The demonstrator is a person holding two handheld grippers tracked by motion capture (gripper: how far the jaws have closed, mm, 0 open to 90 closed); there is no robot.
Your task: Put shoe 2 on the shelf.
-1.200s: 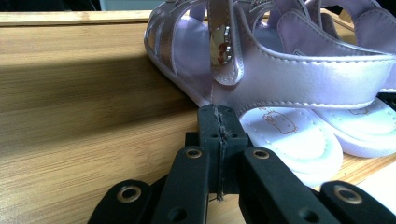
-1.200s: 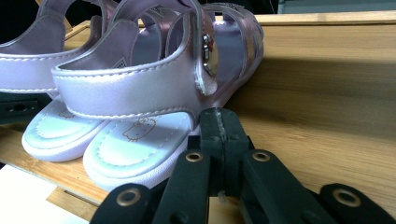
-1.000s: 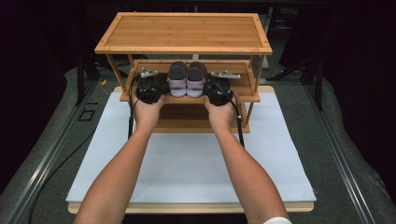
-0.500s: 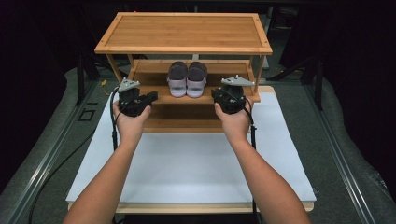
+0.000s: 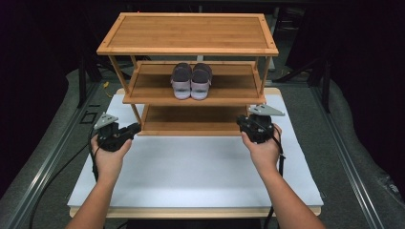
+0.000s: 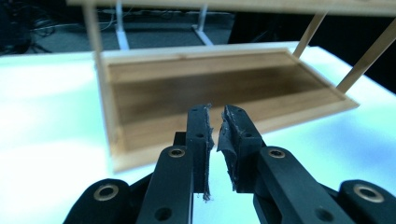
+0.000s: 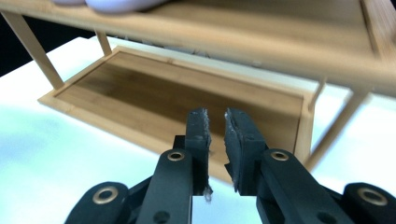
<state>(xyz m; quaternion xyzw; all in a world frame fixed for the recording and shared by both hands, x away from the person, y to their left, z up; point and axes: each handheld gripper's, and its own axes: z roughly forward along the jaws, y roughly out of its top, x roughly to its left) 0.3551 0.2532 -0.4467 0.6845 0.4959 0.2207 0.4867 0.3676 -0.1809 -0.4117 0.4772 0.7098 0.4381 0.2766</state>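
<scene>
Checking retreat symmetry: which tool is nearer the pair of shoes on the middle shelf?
Right, narrowly. The right tool sits below and right of the shoes, by the rack's front right leg; the left tool is lower and farther out, at the rack's front left corner.

A white board [image 5: 191,171] lies on a wooden table [image 5: 191,212], bright under overhead light. Grey carpeted floor [image 5: 363,157] surrounds it, crossed by a metal rail [image 5: 47,157] at left. The room beyond is dark, with black stands [image 5: 325,81] and loose cables [image 5: 33,19] faintly visible.
</scene>
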